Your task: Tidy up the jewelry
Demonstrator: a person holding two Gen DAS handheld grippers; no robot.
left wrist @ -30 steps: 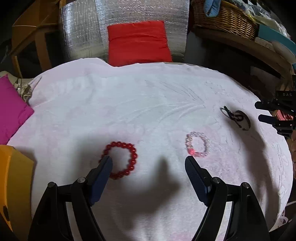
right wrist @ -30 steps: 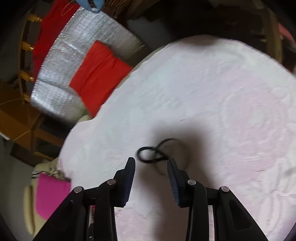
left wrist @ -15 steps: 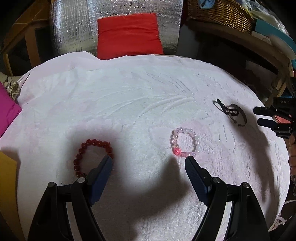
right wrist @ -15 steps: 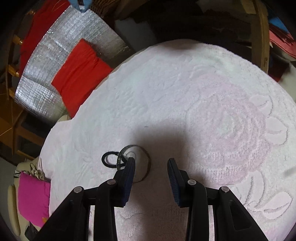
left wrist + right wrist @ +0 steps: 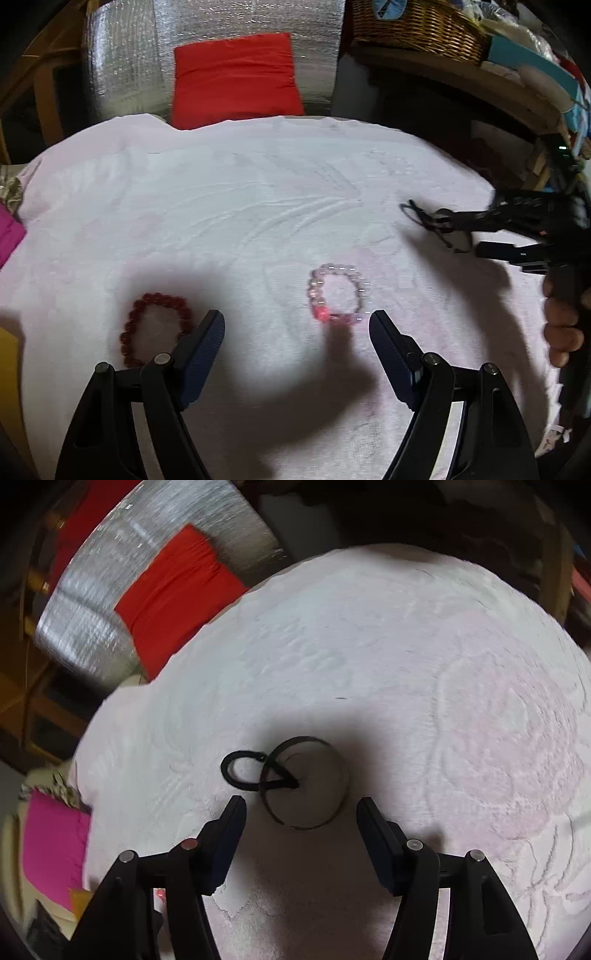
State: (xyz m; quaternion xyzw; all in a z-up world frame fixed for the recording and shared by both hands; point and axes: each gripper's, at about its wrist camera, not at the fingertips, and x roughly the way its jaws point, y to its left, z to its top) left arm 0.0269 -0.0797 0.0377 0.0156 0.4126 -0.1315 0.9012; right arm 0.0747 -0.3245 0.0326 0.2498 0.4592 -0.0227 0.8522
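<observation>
A dark red bead bracelet (image 5: 155, 326) lies on the pale pink cloth (image 5: 258, 221) just left of my left gripper (image 5: 297, 323), whose jaws stand open and empty. A pale pink bead bracelet (image 5: 338, 293) with one red bead lies just ahead of its right finger. My right gripper (image 5: 301, 805) hangs low over a thin dark ring (image 5: 306, 782) joined to a black cord loop (image 5: 242, 770); its jaws are opening and the ring's near edge lies between the tips, untouched. In the left wrist view the right gripper (image 5: 476, 236) reaches in from the right at that same dark ring (image 5: 439, 223).
A red cushion (image 5: 236, 79) leans on silver foil padding (image 5: 122, 62) behind the table. A wicker basket (image 5: 417, 27) sits on a shelf at the back right. A magenta cloth (image 5: 51, 840) lies off the table's left edge. A hand (image 5: 561, 325) grips the right tool.
My right gripper has sunk toward the dark ring and its jaws have spread wide. The left gripper shifted right, so both bead bracelets slid left in its view.
</observation>
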